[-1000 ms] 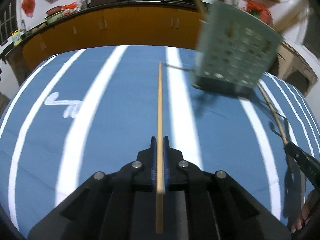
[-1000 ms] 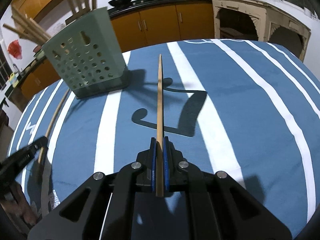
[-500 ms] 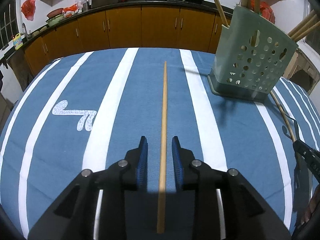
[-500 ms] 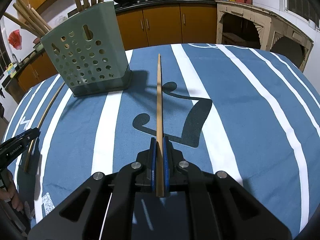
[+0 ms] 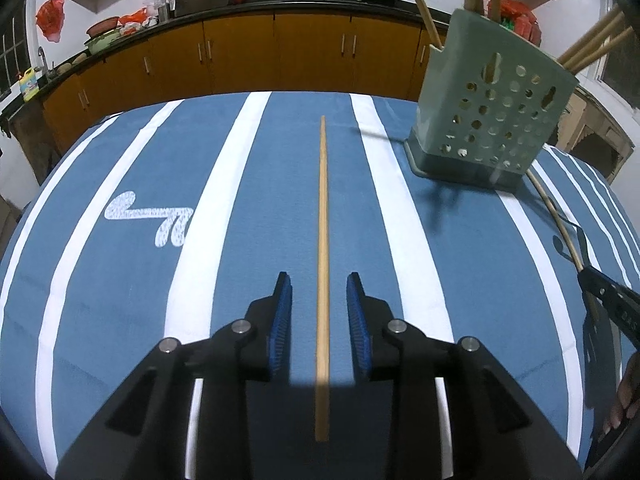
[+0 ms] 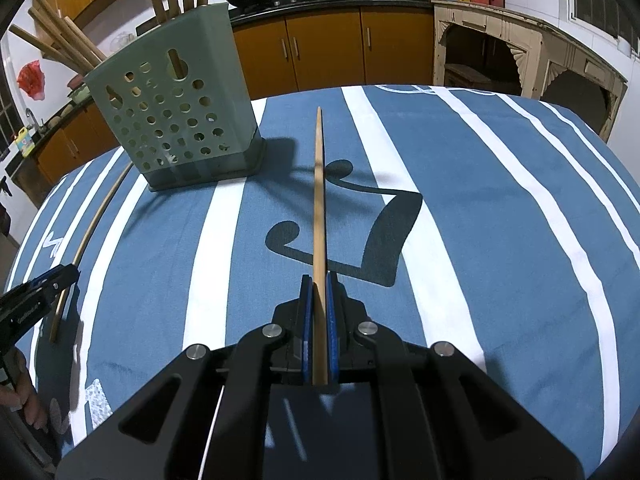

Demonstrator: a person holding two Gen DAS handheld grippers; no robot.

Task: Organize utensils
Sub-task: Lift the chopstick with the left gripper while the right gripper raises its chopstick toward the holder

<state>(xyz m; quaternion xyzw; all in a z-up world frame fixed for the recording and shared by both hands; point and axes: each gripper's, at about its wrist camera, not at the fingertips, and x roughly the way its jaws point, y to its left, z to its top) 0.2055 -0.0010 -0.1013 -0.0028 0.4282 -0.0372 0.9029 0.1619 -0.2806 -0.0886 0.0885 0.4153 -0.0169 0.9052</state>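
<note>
- no brand or label reads clearly; the blue cloth (image 5: 120,280) on the bench carries only white stripes and a white squiggle motif (image 5: 150,220), and the small embossed marks on the neighbouring gripper are too small to read.
- left gripper (image 5: 319,308): jaws apart, a wooden chopstick (image 5: 322,280) lying on the cloth between the blue pads (image 5: 282,320), touching neither.
- a second ago those jaws were clamped on that stick; half a second ago they were narrower.
- right gripper (image 6: 317,320): closed on a second chopstick (image 6: 318,200), its tip pointing forward over the cloth.
- the green perforated utensil holder (image 6: 176,104) stands upright on the cloth with wooden handles in it; it looked blurred a second ago.
</note>
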